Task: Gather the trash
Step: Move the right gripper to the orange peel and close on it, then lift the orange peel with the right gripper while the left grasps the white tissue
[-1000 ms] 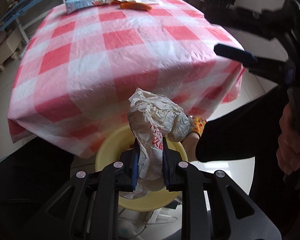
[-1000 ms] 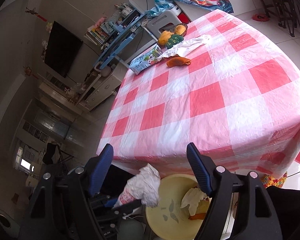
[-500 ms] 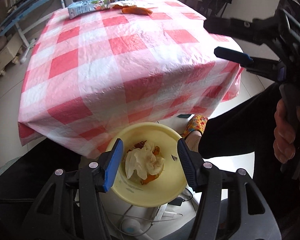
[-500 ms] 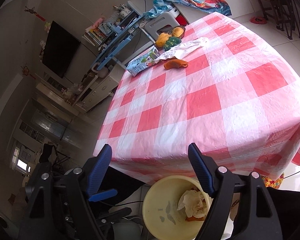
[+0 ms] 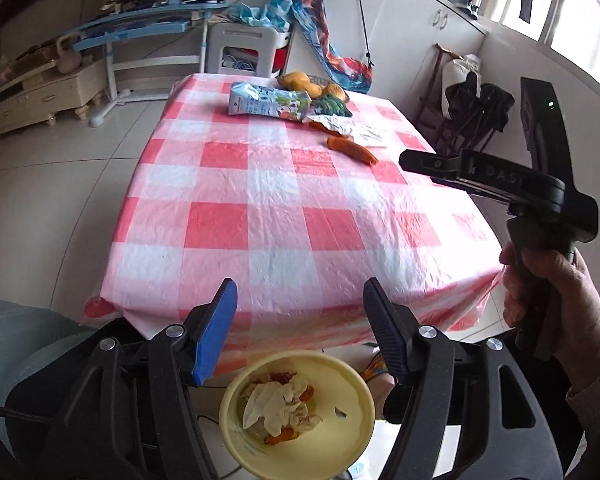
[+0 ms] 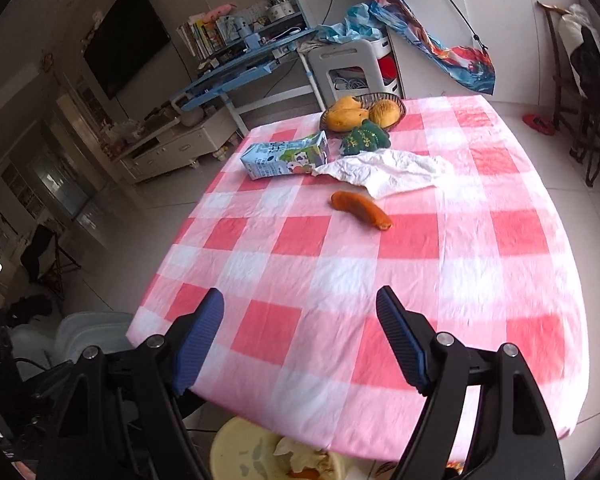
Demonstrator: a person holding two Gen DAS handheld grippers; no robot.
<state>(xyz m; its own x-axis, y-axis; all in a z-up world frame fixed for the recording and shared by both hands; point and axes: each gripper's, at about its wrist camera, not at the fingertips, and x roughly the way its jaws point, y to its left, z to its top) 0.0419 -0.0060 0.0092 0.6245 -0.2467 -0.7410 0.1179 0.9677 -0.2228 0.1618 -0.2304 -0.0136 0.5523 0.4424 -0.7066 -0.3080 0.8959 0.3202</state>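
I see a table under a red-and-white checked cloth. At its far end a dark basket with yellow fruit stands on it; a milk carton lies on its side to the near left, beside a green packet. Nearer lie a crumpled white wrapper and an orange peel. On the floor at the near edge sits a yellow bin.
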